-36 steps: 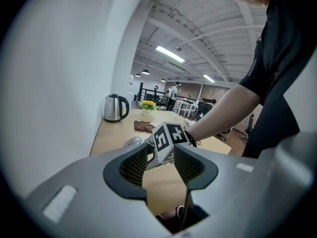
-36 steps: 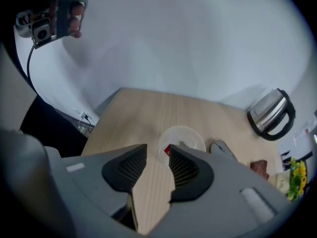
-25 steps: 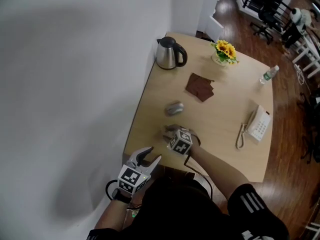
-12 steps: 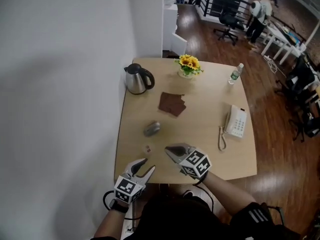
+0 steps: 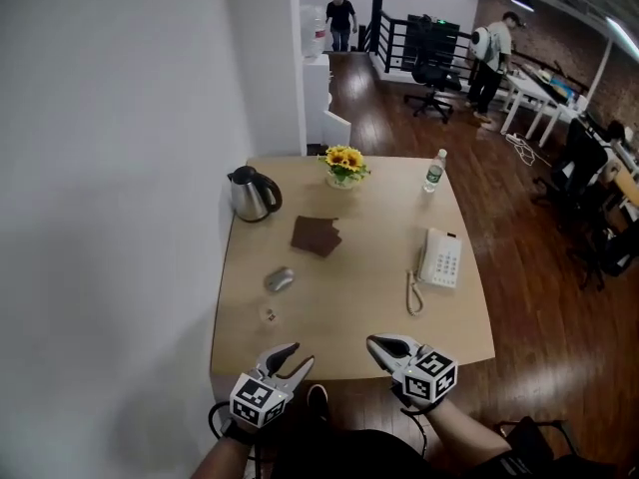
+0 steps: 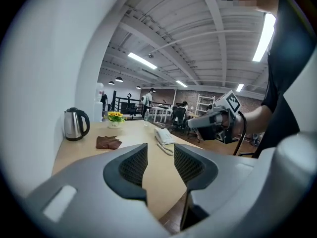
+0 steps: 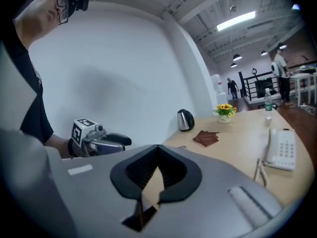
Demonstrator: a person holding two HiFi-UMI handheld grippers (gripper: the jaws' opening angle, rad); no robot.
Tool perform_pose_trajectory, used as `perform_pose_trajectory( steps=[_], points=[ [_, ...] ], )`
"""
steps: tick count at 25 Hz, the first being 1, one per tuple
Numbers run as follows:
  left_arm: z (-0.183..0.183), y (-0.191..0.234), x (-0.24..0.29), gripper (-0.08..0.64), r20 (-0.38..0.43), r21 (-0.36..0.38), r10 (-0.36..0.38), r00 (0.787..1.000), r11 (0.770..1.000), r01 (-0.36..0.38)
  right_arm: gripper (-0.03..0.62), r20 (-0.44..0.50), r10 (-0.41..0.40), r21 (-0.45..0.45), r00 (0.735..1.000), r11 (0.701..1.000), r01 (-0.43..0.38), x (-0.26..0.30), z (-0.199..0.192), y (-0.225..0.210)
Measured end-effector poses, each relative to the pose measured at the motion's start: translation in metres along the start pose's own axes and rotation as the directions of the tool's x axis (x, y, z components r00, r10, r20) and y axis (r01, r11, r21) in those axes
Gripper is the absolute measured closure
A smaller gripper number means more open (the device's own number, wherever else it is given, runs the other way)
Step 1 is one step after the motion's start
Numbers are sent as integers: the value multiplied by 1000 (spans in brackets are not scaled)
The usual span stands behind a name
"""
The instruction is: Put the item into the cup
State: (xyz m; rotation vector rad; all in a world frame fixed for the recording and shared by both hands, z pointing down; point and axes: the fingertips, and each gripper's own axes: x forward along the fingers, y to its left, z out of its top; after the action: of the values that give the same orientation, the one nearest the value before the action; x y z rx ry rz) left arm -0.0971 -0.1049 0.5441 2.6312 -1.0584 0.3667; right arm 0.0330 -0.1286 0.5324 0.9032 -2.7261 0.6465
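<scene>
We see a pale wooden table [image 5: 349, 317] set against a white wall. At its near edge the left gripper [image 5: 298, 357] hovers with jaws apart and nothing between them; beside it the right gripper [image 5: 377, 345] has just been closing, its jaws meeting at the tips on nothing. Along the table stand a steel kettle [image 5: 250, 194], a white telephone [image 5: 439, 258] and a brown cloth [image 5: 316, 236]; a grey rounded object [image 5: 279, 279] lies nearer. The small cup [image 5: 268, 314] stands just beyond the left gripper, apart from both; its contents are too small to make out.
</scene>
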Motion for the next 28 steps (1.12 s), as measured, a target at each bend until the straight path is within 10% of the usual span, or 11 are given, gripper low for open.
perform_pose_trajectory(
  steps=[13, 28],
  points=[
    [-33, -188, -22, 399, -22, -9, -28, 999, 1000, 28, 584, 111, 39, 26, 993, 999, -42, -168, -48, 58],
    [-29, -245, -62, 410, 7, 30, -71, 997, 997, 71, 584, 143, 86, 71, 986, 993, -97, -212, -81, 131]
  ],
)
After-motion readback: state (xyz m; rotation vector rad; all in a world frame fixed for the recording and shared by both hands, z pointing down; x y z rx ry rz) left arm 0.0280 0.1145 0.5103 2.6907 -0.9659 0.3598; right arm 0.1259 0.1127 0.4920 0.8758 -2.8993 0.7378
